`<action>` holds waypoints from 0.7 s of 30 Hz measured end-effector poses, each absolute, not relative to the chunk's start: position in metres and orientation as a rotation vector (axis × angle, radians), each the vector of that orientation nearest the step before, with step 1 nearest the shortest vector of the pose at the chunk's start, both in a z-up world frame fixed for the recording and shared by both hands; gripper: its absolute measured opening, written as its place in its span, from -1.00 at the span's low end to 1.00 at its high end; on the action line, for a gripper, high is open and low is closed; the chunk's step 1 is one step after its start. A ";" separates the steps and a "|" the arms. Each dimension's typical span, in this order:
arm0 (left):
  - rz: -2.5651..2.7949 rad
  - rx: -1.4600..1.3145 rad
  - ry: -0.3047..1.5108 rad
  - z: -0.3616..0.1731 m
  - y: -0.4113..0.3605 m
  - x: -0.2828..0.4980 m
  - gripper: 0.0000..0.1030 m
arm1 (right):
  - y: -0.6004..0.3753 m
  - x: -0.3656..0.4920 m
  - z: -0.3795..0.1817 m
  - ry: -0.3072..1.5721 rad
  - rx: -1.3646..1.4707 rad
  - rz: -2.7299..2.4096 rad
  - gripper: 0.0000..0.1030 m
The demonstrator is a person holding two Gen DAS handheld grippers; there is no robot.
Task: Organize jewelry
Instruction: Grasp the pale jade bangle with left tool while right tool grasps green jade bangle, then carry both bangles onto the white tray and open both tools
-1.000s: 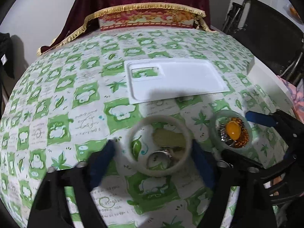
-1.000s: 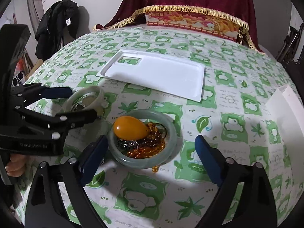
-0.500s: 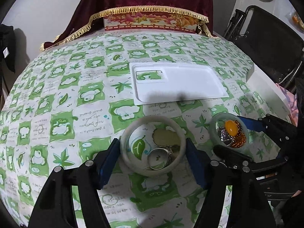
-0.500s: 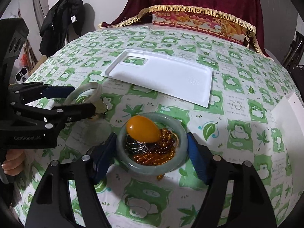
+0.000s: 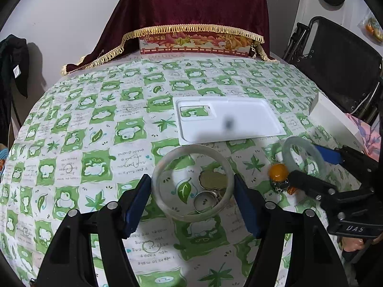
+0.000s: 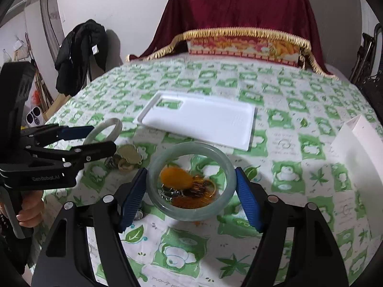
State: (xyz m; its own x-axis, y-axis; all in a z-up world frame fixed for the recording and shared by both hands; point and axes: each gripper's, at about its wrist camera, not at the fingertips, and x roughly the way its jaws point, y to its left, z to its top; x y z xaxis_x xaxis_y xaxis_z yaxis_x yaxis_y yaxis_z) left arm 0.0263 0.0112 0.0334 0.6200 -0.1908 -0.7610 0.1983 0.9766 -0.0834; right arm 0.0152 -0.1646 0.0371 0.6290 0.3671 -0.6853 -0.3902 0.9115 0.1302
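- The surface [image 5: 100,129] wears a green-and-white checked cloth; behind it a maroon drape with gold fringe [image 6: 239,7] hangs against a pale wall. Dark clothing [image 6: 79,47] hangs at the left, and a black folding chair [image 5: 340,59] stands at the right.
- One white tray [image 6: 198,122] lies flat mid-surface, and one white box [image 6: 359,143] sits at the right edge.
- Two bangles: the left gripper [image 5: 192,196] clasps the pale bangle [image 5: 167,165], its blue pads touching both sides; the right gripper [image 6: 191,191] grasps the green bangle [image 6: 225,167] likewise and holds it lifted and tilted.
- Inside the pale bangle lie one gold pendant [image 5: 211,179] and one silver ring [image 5: 204,202].
- The amber stone [image 6: 174,179] and orange beads [image 6: 198,196] beneath the green bangle are blurred; the bead count is unreadable.
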 end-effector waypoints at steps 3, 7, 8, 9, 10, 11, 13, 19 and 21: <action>-0.225 0.020 0.855 0.036 0.008 0.028 0.35 | -0.168 0.017 0.043 0.742 -0.029 0.410 0.37; -0.226 0.021 0.849 0.040 0.003 0.043 0.35 | -0.166 0.032 0.044 0.724 -0.050 0.393 0.37; -0.226 0.027 0.845 0.041 0.002 0.046 0.35 | -0.165 0.038 0.044 0.720 -0.058 0.392 0.37; -0.219 0.041 0.836 0.043 0.000 0.051 0.35 | -0.165 0.042 0.044 0.716 -0.064 0.390 0.37; -0.215 0.051 0.830 0.044 -0.001 0.055 0.35 | -0.164 0.050 0.044 0.711 -0.071 0.385 0.37; -0.215 0.062 0.823 0.045 -0.003 0.061 0.35 | -0.165 0.056 0.044 0.711 -0.071 0.383 0.37; -0.220 0.068 0.812 0.048 -0.006 0.073 0.35 | -0.166 0.068 0.042 0.717 -0.066 0.387 0.37; -0.242 0.084 0.807 0.044 -0.016 0.096 0.35 | -0.165 0.091 0.037 0.696 -0.100 0.395 0.37; -0.247 0.097 0.820 0.039 -0.019 0.101 0.35 | -0.163 0.097 0.035 0.692 -0.118 0.400 0.37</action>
